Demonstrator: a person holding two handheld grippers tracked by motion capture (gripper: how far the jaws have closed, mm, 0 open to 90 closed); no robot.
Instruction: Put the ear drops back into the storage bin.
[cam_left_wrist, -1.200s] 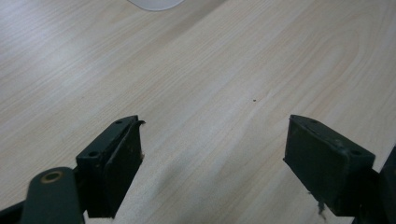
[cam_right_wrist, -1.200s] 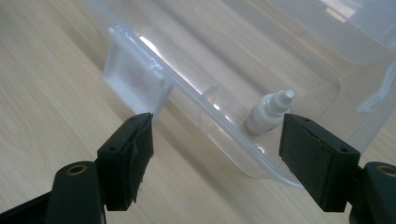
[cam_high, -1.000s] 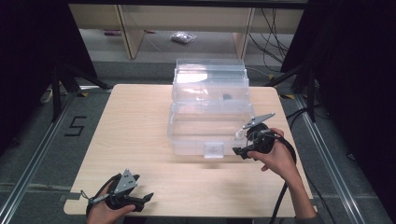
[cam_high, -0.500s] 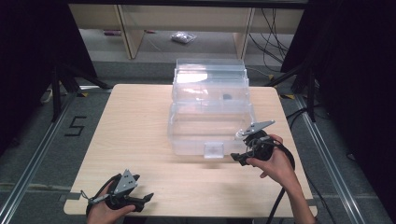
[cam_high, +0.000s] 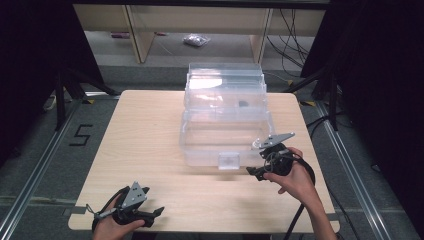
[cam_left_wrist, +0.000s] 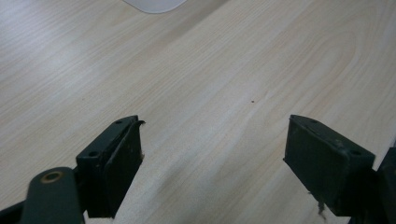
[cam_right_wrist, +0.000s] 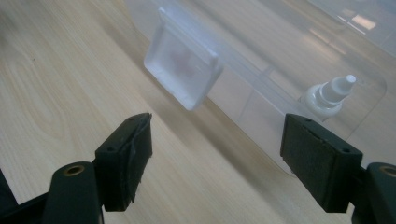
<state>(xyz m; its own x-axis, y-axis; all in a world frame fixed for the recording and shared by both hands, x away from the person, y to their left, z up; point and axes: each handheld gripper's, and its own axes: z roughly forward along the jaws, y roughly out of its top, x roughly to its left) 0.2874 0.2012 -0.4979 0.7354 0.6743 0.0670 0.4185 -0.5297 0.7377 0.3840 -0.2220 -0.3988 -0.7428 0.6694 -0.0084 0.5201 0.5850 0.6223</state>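
Your right gripper (cam_high: 257, 172) has backed off toward you from the clear plastic storage box (cam_high: 225, 127); jaws gape empty, aimed at its front latch (cam_right_wrist: 183, 70). Small bottle (cam_right_wrist: 329, 95) sits inside the box. Left gripper (cam_high: 152, 216) idles open near the table (cam_high: 150, 135) edge. Latch looks next.

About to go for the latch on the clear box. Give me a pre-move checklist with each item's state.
1. Right gripper jaws open, nothing between them: ok.
2. Front latch of the clear plastic box ahead of those jaws, not yet touched: ok.
3. Left gripper open, over bare wooden table, apart from the box: ok.
4. Latch fastened or loose: cannot tell.
5. Small white bottle inside, near the front wall: ok.
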